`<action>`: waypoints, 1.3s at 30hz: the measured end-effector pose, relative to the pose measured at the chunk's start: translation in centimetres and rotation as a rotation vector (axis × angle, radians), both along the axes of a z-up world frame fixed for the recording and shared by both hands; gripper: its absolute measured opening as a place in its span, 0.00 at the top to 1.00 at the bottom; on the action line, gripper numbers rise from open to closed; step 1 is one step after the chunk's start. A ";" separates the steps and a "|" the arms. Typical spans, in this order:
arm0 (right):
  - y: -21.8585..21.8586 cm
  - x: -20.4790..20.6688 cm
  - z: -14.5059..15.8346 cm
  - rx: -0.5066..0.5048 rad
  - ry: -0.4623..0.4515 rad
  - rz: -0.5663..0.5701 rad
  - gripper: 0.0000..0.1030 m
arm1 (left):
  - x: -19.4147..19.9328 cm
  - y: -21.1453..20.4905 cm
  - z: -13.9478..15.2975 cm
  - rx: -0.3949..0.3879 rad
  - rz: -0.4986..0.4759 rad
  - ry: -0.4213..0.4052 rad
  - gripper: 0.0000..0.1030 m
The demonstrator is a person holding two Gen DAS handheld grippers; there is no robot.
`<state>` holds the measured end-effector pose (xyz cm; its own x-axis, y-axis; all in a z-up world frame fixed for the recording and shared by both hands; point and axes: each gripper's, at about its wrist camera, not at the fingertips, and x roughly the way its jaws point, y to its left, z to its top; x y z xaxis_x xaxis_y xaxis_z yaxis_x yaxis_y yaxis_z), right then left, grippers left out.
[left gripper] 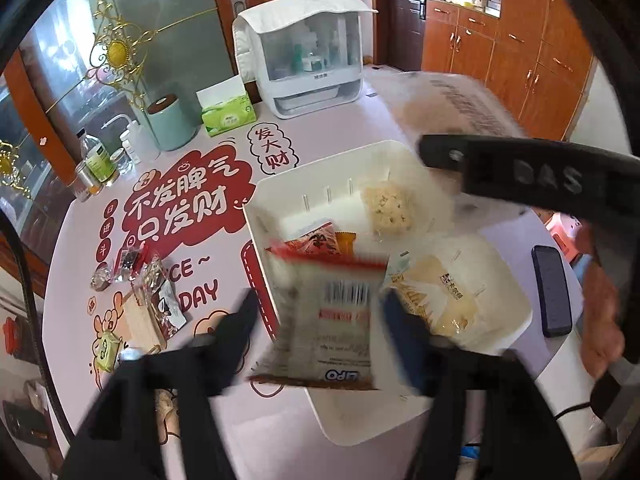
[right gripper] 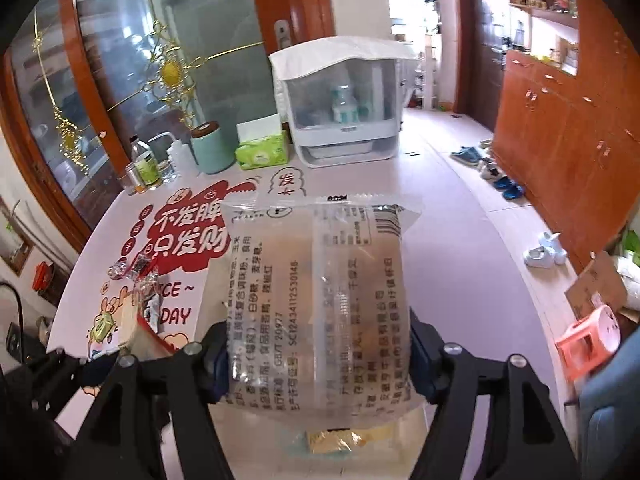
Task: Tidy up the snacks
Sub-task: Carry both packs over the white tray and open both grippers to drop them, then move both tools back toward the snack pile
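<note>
Nearest my left lens is the red-and-white packet (left gripper: 326, 320), blurred, hanging between the fingers of my left gripper (left gripper: 320, 320). The fingers stand wide on either side of it, and I cannot tell whether either pad touches the wrapper; my judgement is that the packet is being let go over the white bin (left gripper: 516, 312) and is not clamped.

My right gripper (right gripper: 318, 356) is closed on the clear-wrapped snack (right gripper: 320, 300), pinching its lower sides so the pack stands upright in front of that lens, printed back toward me. In the left view the same gripper reaches in from 3 o'clock above the bin's far corner.

The step in hand, as I read it, is loading snacks into the bin one at a time. Next, the left packet needs to settle inside the walls, then my right must come lower over a free patch before releasing.

The bin lies directly beneath both tools. Inside it: a pale rice-crisp cake (left gripper: 386, 208) at 1 o'clock, a red packet (left gripper: 316, 240) and an orange one (left gripper: 346, 242) at 12, a yellow-filled pack (left gripper: 434, 296) at 3.

Out at 9 o'clock, well apart on the printed table mat (left gripper: 188, 200), loose snacks (left gripper: 140, 280) await collection.
</note>
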<state>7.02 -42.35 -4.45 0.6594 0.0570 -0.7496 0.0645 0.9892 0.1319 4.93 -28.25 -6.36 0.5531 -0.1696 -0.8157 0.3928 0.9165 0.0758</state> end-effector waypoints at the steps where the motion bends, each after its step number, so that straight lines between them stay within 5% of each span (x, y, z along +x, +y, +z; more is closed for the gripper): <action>1: 0.0 0.5 -0.1 0.022 0.006 0.014 0.28 | -0.2 0.1 0.3 0.002 0.007 -0.013 0.18; 5: -0.1 1.7 -0.7 0.077 0.029 0.037 0.25 | -0.3 0.5 0.8 0.019 0.032 -0.043 0.16; 11: 0.4 2.1 -1.7 0.049 0.055 0.057 0.23 | 0.3 1.2 0.7 0.018 0.067 -0.035 0.16; 18: 1.0 0.9 0.1 0.004 -0.052 0.075 0.23 | -0.3 0.9 1.5 0.029 0.053 -0.088 0.16; 39: 3.2 -2.1 -0.4 -0.042 -0.016 0.032 0.23 | -1.4 3.5 3.2 0.006 0.050 -0.166 0.16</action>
